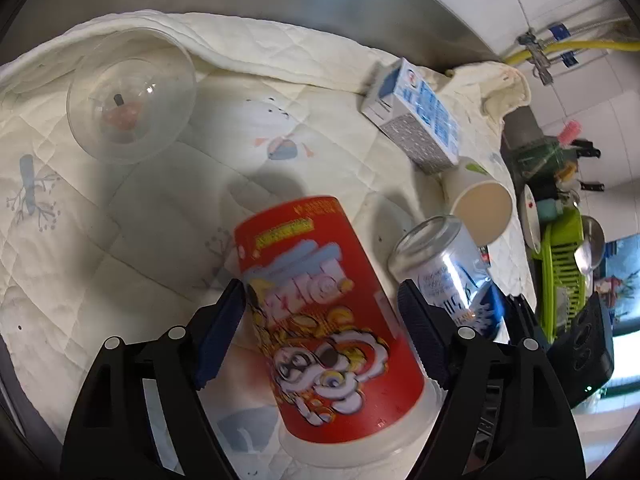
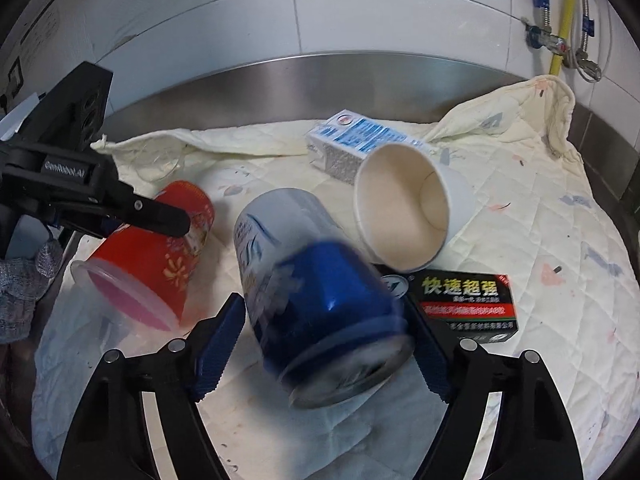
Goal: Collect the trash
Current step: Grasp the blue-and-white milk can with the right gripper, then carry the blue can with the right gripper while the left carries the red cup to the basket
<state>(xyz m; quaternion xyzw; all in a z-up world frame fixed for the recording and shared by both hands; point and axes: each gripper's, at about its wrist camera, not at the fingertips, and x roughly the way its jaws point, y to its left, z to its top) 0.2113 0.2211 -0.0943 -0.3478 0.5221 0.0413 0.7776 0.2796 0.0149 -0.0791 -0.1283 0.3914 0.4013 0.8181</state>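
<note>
Trash: each downward-tilted hand-held gripper (image 1: pixel 322 340) (image 2: pixel 320 344) seemingly straddles a container.

One red round snack tub (image 1: pixel 320 312), one blue and silver metal can (image 2: pixel 316 304), one white paper cup (image 2: pixel 408 208), one white and blue milk carton (image 1: pixel 416 120), one clear plastic dome lid (image 1: pixel 132 96), one small black box (image 2: pixel 464 304).
</note>
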